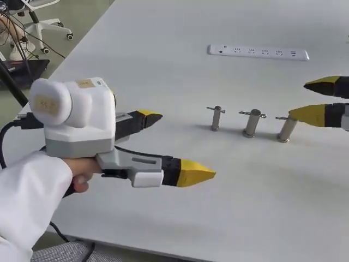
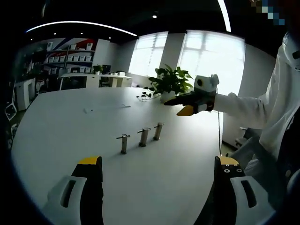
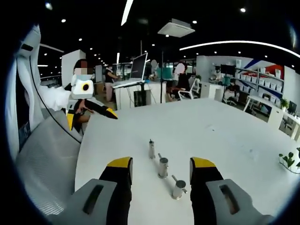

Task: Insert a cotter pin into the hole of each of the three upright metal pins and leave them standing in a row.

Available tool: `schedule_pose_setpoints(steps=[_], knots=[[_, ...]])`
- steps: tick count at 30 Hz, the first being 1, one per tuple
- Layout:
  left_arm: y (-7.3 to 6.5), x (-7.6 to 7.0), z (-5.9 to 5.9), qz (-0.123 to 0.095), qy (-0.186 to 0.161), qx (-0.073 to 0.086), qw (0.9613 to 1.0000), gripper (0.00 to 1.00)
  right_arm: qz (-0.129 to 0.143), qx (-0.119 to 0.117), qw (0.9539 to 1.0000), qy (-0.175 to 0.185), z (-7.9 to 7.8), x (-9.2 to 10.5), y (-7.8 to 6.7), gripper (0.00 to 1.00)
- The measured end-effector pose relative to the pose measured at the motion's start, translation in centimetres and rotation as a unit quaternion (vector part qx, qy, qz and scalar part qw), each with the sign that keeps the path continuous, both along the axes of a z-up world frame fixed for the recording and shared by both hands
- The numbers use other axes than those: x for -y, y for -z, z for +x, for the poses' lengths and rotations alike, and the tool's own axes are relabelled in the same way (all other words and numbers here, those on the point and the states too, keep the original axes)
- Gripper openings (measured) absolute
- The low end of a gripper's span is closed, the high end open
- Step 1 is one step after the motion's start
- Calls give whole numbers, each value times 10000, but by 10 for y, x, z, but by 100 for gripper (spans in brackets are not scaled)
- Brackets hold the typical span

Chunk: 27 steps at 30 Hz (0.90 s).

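Three upright metal pins stand in a row on the white table, each with a cotter pin through its top: the left pin [image 1: 216, 118], the middle pin [image 1: 252, 123] and the right pin [image 1: 285, 129]. They also appear in the left gripper view [image 2: 140, 137] and the right gripper view [image 3: 162, 167]. My left gripper [image 1: 181, 144] is open at the front left, well short of the pins, nothing between its yellow-tipped fingers. My right gripper [image 1: 313, 99] is open at the right edge, its lower fingertip [image 1: 304, 114] close beside the right pin, holding nothing.
A white power strip [image 1: 257, 52] lies on the table [image 1: 163, 65] behind the pins. Office chairs and cables sit on the floor at the far left [image 1: 32, 33]. A potted plant [image 2: 168, 82] stands past the table's far end.
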<state>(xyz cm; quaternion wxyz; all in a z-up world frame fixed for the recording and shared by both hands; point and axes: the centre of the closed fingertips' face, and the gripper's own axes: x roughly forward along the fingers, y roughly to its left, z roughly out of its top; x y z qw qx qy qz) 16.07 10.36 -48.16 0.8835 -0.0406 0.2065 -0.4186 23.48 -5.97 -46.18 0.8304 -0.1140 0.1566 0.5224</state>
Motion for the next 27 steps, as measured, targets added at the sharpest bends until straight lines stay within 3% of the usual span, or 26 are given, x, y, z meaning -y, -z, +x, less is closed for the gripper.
schedule_pose_setpoints(steps=[3, 5, 9, 13, 16, 27], knots=[[-4, -3, 0, -71, -76, 53, 9999, 99, 157, -101, 9996, 202, -16, 7, -1, 50], [-5, -8, 0, -92, -143, 73, 9998, 99, 506, -387, 9972, 392, -28, 9, -3, 56], [-6, -18, -3, -130, -269, 85, 9995, 99, 784, -502, 9926, 774, -42, 21, -3, 66], [-5, -22, -15, -167, -161, -13, 9997, 99, 863, -581, 9888, 1068, -52, 34, 2, 75], [1, -28, -23, -48, -149, -61, 9999, 99, 876, -693, 9858, 1252, -62, 40, 8, 81], [13, -47, -35, -39, -424, -301, 9986, 99, 944, -1150, 9697, 1937, -90, 65, 34, 92]])
